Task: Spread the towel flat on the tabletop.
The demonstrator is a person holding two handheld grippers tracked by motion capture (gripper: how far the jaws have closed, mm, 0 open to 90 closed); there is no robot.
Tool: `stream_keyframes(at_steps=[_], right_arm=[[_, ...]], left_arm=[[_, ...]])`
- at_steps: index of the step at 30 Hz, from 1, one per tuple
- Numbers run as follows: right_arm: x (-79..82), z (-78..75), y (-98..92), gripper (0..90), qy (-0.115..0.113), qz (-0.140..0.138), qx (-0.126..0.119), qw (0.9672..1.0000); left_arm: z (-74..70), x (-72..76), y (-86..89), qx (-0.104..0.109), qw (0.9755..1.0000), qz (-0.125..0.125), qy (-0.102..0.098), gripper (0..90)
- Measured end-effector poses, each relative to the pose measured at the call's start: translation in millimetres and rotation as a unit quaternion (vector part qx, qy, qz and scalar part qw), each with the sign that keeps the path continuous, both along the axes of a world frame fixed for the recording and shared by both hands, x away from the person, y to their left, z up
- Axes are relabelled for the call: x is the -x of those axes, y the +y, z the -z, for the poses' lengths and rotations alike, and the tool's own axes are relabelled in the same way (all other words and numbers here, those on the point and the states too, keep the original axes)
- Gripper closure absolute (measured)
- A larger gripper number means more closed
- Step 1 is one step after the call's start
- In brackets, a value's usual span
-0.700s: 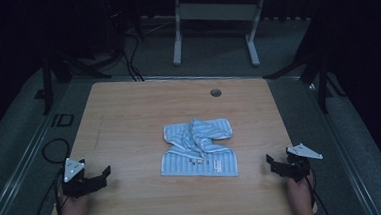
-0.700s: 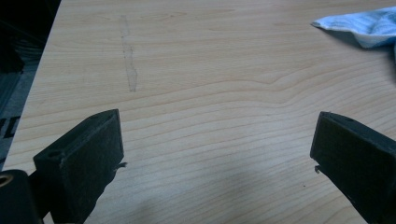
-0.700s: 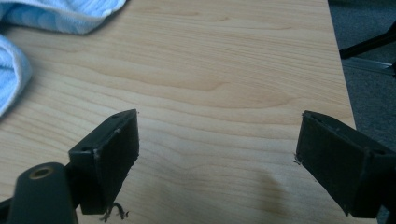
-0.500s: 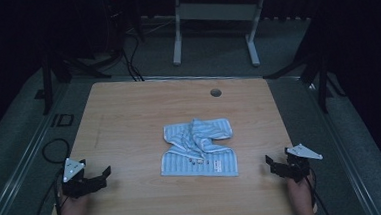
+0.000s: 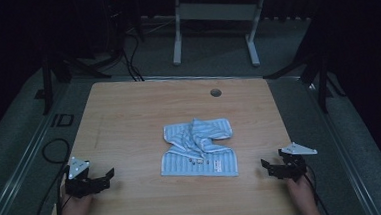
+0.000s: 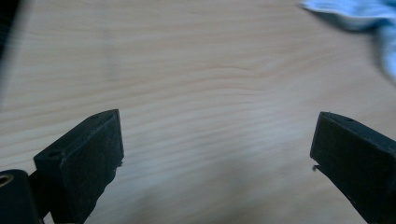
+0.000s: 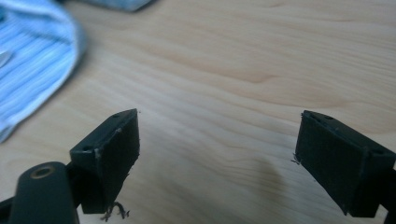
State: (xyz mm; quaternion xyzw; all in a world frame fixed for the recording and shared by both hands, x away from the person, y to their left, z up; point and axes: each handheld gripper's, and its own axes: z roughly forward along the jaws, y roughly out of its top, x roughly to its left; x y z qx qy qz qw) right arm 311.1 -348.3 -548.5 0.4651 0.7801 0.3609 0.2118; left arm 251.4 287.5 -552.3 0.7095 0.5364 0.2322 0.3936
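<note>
A crumpled light-blue striped cloth (image 5: 199,148) lies near the middle of the wooden table (image 5: 129,121), its lower half flat and its upper half bunched. My left gripper (image 5: 108,175) rests near the table's front left corner, open, with bare wood between its jaws. A blurred edge of the cloth (image 6: 355,9) sits at the top right of the left gripper view. My right gripper (image 5: 265,166) rests near the front right edge, open, jaws wide apart over bare wood. In the right gripper view the cloth (image 7: 32,60) lies at the upper left, well beyond the jaws.
A round cable hole (image 5: 215,92) sits in the table near its far edge. A white table frame (image 5: 213,16) stands on the floor behind. Black cables (image 5: 51,151) loop on the floor at the left. The surroundings are dark.
</note>
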Motion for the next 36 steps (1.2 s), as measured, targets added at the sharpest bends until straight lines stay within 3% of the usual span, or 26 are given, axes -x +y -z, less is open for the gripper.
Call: stream_keyframes(at_steps=[1, 2, 3, 6, 7, 10, 11, 14, 15, 18, 19, 23, 27, 28, 29, 30, 31, 33, 34, 35, 36], right_arm=[[-2.5, -0.8, 5.3, 13.6, 0.016, -0.014, 0.015, 0.9997], [-3.9, -1.0, 7.4, 13.1, 0.023, -0.02, 0.015, 0.9994], [-5.4, -1.3, 9.7, 12.4, 0.033, -0.026, 0.012, 0.999], [-8.2, -2.7, 13.8, 12.4, 0.046, -0.032, 0.006, 0.9984], [-11.0, -5.0, 17.9, 12.0, 0.056, -0.047, -0.008, 0.9973], [-12.9, -6.9, 22.3, 12.2, 0.061, -0.056, -0.003, 0.9966], [-14.9, -9.2, 27.0, 13.8, 0.069, -0.073, 0.0, 0.995], [-17.0, -11.4, 32.0, 13.9, 0.074, -0.089, 0.003, 0.9933], [-19.3, -13.7, 37.4, 13.9, 0.084, -0.106, -0.002, 0.9908], [-22.1, -16.5, 42.7, 15.4, 0.087, -0.117, -0.009, 0.9893], [-24.3, -19.0, 49.1, 15.3, 0.088, -0.133, -0.008, 0.9872], [-28.1, -24.5, 64.8, 16.5, 0.088, -0.164, 0.009, 0.9825], [-33.1, -31.0, 81.7, 23.8, 0.088, -0.193, 0.028, 0.9768], [-33.1, -31.0, 81.7, 23.8, 0.088, -0.193, 0.028, 0.9768], [-36.0, -34.6, 89.6, 28.4, 0.088, -0.206, 0.034, 0.9739], [-36.0, -34.6, 89.6, 28.4, 0.088, -0.206, 0.034, 0.9739], [-39.0, -38.0, 98.2, 32.5, 0.087, -0.221, 0.044, 0.9704], [-40.1, -38.7, 101.1, 32.8, 0.088, -0.223, 0.045, 0.9697], [-40.1, -38.7, 101.1, 32.8, 0.088, -0.223, 0.045, 0.9697], [-43.4, -40.2, 108.6, 35.5, 0.088, -0.234, 0.051, 0.9669], [-46.6, -40.8, 116.8, 36.0, 0.087, -0.243, 0.059, 0.9642]], left_arm=[[-2.7, -4.1, -7.7, 0.002, 0.9994, 0.027, 0.02, 2.5], [-2.7, -4.1, -7.7, 0.002, 0.9994, 0.027, 0.02, 2.5], [-5.9, -7.0, -17.7, 0.002, 0.9975, 0.064, 0.029, 2.5], [-8.4, -10.3, -28.4, -0.008, 0.9955, 0.085, 0.04, 2.5], [-9.7, -14.0, -36.3, -0.004, 0.9934, 0.104, 0.048, 2.5], [-9.9, -17.9, -42.7, -0.005, 0.9916, 0.117, 0.056, 2.5], [-10.0, -20.1, -48.9, -0.015, 0.9905, 0.125, 0.056, 2.6], [-10.3, -22.6, -54.0, -0.017, 0.9886, 0.136, 0.064, 4.2], [-10.2, -25.1, -59.4, -0.015, 0.9866, 0.146, 0.071, 4.2], [-10.3, -26.7, -65.4, -0.021, 0.9851, 0.156, 0.07, 4.2], [-10.2, -28.7, -72.8, -0.026, 0.9833, 0.164, 0.074, 4.2], [-11.8, -34.1, -86.5, -0.03, 0.9794, 0.183, 0.08, 4.1], [-14.1, -39.8, -99.1, -0.03, 0.978, 0.19, 0.08, 4.1], [-14.1, -39.8, -99.1, -0.03, 0.978, 0.19, 0.08, 4.2], [-14.5, -42.2, -104.7, -0.034, 0.9749, 0.202, 0.087, 4.2], [-14.5, -42.2, -104.7, -0.034, 0.9749, 0.202, 0.087, 4.2], [-15.0, -42.8, -108.1, -0.04, 0.9737, 0.208, 0.085, 4.4], [-15.5, -46.0, -115.7, -0.041, 0.9704, 0.221, 0.088, 6.1], [-15.5, -46.0, -115.7, -0.041, 0.9704, 0.221, 0.088, 8.4], [-15.7, -47.5, -119.1, -0.044, 0.9691, 0.226, 0.089, 8.4], [-15.9, -50.3, -126.3, -0.046, 0.9664, 0.236, 0.09, 12.6]])
